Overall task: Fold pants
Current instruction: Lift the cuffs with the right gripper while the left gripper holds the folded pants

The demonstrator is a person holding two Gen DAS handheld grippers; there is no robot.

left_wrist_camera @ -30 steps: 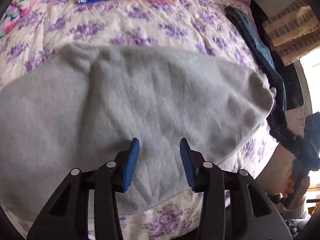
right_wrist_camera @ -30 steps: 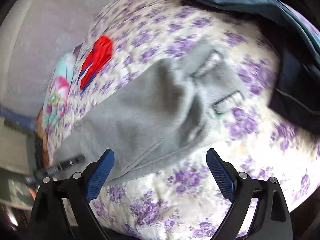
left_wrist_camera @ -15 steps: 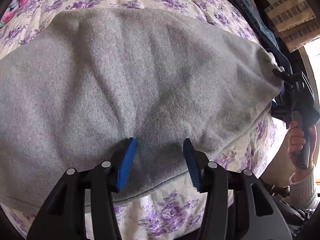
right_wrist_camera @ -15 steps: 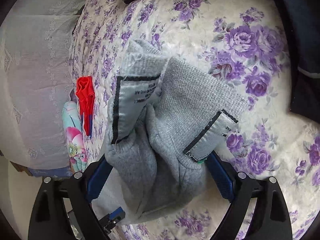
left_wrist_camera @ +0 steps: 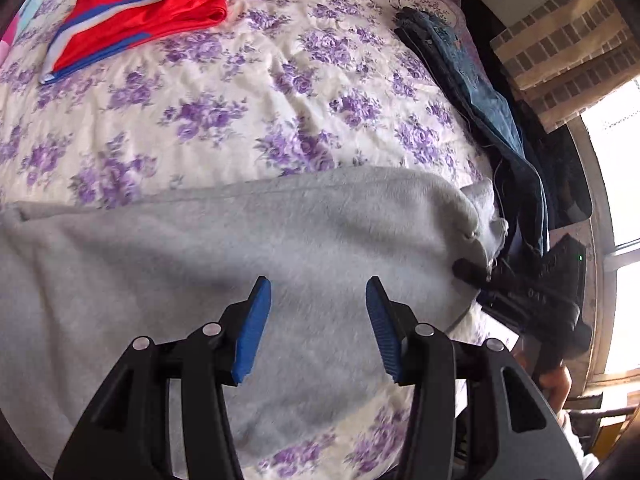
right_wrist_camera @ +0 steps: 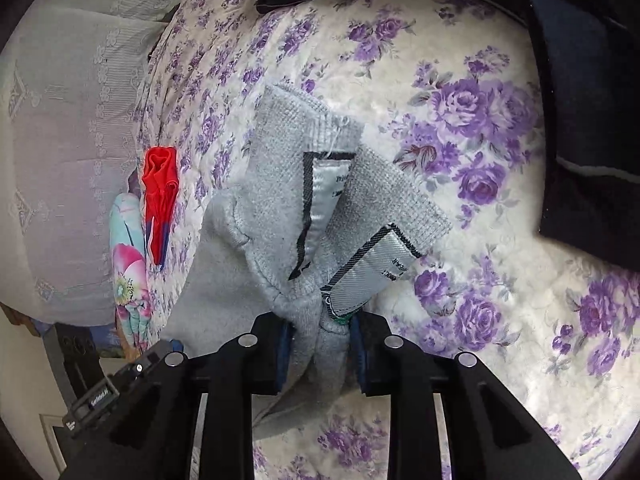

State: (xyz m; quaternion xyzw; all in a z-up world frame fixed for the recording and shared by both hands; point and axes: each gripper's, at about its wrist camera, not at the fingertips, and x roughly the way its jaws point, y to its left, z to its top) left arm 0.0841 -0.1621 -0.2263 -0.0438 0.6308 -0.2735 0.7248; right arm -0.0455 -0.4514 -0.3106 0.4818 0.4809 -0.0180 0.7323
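Grey fleece pants (left_wrist_camera: 280, 232) lie spread across a floral bedspread (left_wrist_camera: 280, 100). My left gripper (left_wrist_camera: 317, 284) hovers over the middle of the cloth, open, its blue pads apart with nothing pinched. At the pants' right end, the waistband (right_wrist_camera: 280, 200) is bunched, turned inside out, and shows two silver labels (right_wrist_camera: 324, 188). My right gripper (right_wrist_camera: 322, 332) is closing on that bunch, and its pads press the grey fabric from both sides. In the left wrist view the right gripper (left_wrist_camera: 472, 270) appears at the waistband end, held by a hand (left_wrist_camera: 556, 384).
A folded red garment (left_wrist_camera: 140, 12) with blue and white stripes lies at the far side of the bed, beside a floral cloth (right_wrist_camera: 128, 272). Dark jeans (left_wrist_camera: 480, 80) run along the right edge. Another dark garment (right_wrist_camera: 592, 120) lies close to the waistband. A bright window (left_wrist_camera: 624, 160) is beyond.
The right gripper dropped onto the waistband and its wide jaws closed on the bunched cloth. The left gripper shifted across the pants, so more bedspread and the red garment came into view.
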